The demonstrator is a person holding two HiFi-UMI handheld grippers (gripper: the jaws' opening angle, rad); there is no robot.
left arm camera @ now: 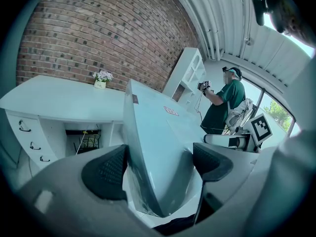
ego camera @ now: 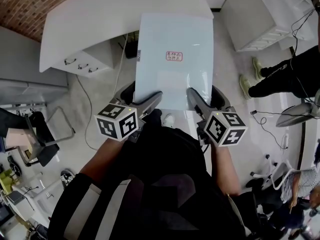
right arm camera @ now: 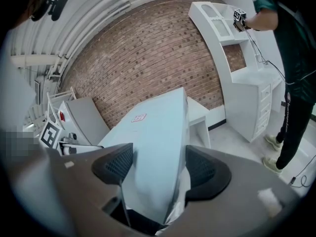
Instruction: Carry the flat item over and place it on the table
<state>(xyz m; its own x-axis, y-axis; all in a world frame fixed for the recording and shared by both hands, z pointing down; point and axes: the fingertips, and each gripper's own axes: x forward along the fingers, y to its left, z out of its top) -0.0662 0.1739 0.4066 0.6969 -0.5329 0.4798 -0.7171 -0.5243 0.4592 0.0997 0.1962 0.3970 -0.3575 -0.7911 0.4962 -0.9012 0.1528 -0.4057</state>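
Note:
The flat item is a pale blue-white panel with a small red label near its middle. I hold it in the air by its near edge, and its far end reaches over the white table. My left gripper clamps the near-left corner and my right gripper clamps the near-right corner. In the left gripper view the flat item runs up between the dark pads of the left gripper. In the right gripper view the flat item likewise sits between the pads of the right gripper.
The table has drawers on its left side and a small flower pot by the brick wall. A white shelf cabinet stands at the right, with another person beside it. Chairs and cables lie on the floor at the left.

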